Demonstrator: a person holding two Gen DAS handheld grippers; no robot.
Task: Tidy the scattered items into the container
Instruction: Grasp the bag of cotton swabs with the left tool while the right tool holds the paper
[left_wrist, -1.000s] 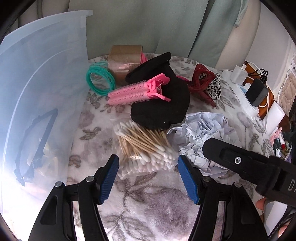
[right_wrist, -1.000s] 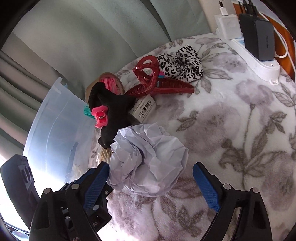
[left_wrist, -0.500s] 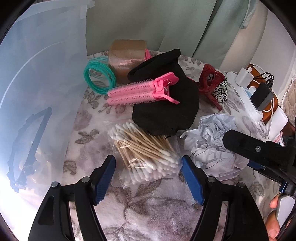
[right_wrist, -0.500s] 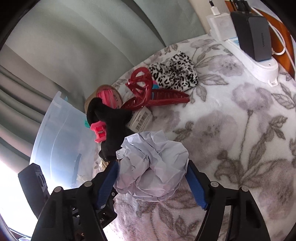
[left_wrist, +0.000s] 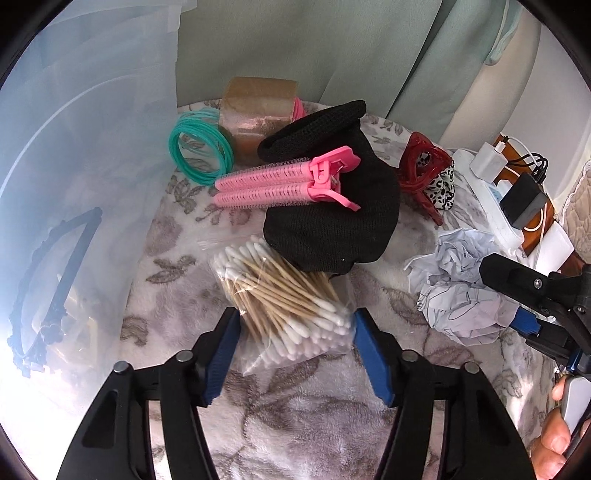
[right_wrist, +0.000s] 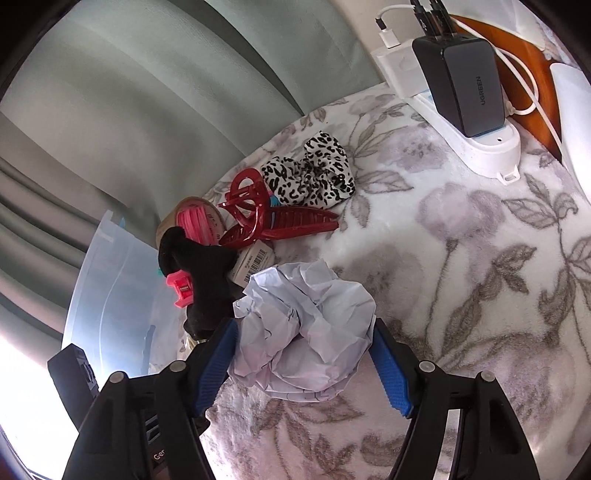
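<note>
A clear bag of cotton swabs (left_wrist: 288, 302) lies on the floral blanket between the blue pads of my left gripper (left_wrist: 295, 350). Its jaws are closing and both pads touch the bag's sides. My right gripper (right_wrist: 303, 358) is shut on a crumpled white paper ball (right_wrist: 303, 325), which also shows in the left wrist view as the paper ball (left_wrist: 454, 280). The clear plastic container (left_wrist: 74, 184) stands at the left with a black headband (left_wrist: 55, 277) inside. Behind the bag lie a pink hair clip (left_wrist: 284, 181) on a black knit cloth (left_wrist: 332, 221), teal hair ties (left_wrist: 201, 151) and a brown tape roll (left_wrist: 255, 110).
A red claw clip (right_wrist: 273, 218) and a leopard scrunchie (right_wrist: 314, 173) lie beyond the paper, with a small barcoded box (right_wrist: 253, 262) beside the cloth. A white power strip (right_wrist: 480, 144) with a dark charger (right_wrist: 465, 85) sits at the right. Curtains hang behind.
The left jaws have come in around the swab bag until the pads meet it. The right jaws went from wide open to closed on the paper ball.
</note>
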